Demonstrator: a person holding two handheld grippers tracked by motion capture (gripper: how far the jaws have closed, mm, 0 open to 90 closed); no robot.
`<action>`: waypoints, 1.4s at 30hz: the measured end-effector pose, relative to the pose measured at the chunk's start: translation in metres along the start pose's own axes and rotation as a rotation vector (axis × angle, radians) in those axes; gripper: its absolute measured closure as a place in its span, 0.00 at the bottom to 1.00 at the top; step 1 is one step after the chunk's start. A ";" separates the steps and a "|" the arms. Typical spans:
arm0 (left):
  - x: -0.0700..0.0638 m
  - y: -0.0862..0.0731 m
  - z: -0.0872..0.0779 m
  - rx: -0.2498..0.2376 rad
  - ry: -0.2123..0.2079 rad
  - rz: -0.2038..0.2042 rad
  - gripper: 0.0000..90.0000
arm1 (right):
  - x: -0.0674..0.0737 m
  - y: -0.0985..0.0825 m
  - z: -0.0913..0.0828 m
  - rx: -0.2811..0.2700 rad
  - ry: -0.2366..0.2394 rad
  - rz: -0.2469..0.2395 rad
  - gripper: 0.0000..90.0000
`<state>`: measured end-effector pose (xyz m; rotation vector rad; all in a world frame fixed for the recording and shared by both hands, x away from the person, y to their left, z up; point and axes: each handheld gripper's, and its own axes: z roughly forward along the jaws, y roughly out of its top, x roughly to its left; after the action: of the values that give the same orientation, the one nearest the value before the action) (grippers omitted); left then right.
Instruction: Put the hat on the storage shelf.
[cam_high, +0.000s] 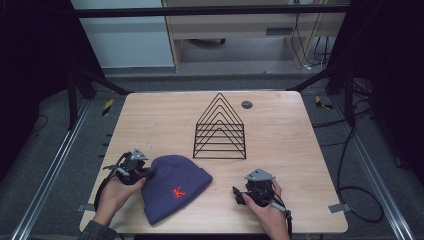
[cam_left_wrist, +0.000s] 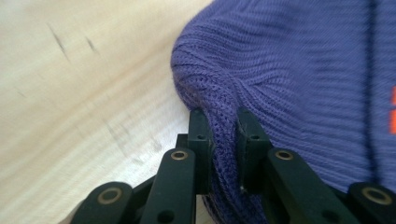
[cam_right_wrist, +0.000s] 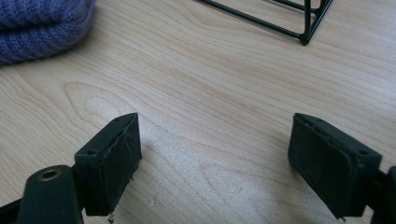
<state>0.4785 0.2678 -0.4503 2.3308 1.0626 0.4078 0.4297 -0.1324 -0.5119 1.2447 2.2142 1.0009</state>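
Pinching a fold of the purple beanie (cam_left_wrist: 289, 84), the left gripper (cam_left_wrist: 223, 135) lies low; the right gripper (cam_right_wrist: 215, 154) rests wide apart over bare table (cam_right_wrist: 210, 84).

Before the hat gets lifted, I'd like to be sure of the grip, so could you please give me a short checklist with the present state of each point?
1. Left gripper shut on the purple beanie: ok, a fold of knit is pinched between its jaws.
2. Grip at the beanie's edge rather than mid-crown: ok.
3. Right gripper free: ok, jaws wide apart over bare table.
4. Wire rack apart from the beanie: ok.
5. How many knit layers are pinched: cannot tell.
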 end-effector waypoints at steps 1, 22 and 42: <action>-0.002 0.002 -0.005 -0.016 0.007 0.008 0.88 | 0.000 0.000 0.000 -0.001 0.002 -0.002 0.20; -0.031 0.054 -0.092 -0.186 0.084 0.242 0.88 | 0.025 0.027 -0.008 -0.091 0.114 -0.076 0.28; -0.034 0.075 -0.164 -0.331 0.009 0.348 0.88 | 0.065 0.074 0.000 -0.145 0.246 -0.175 0.35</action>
<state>0.4244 0.2579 -0.2755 2.2078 0.5377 0.6700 0.4383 -0.0514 -0.4563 0.8886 2.3346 1.2746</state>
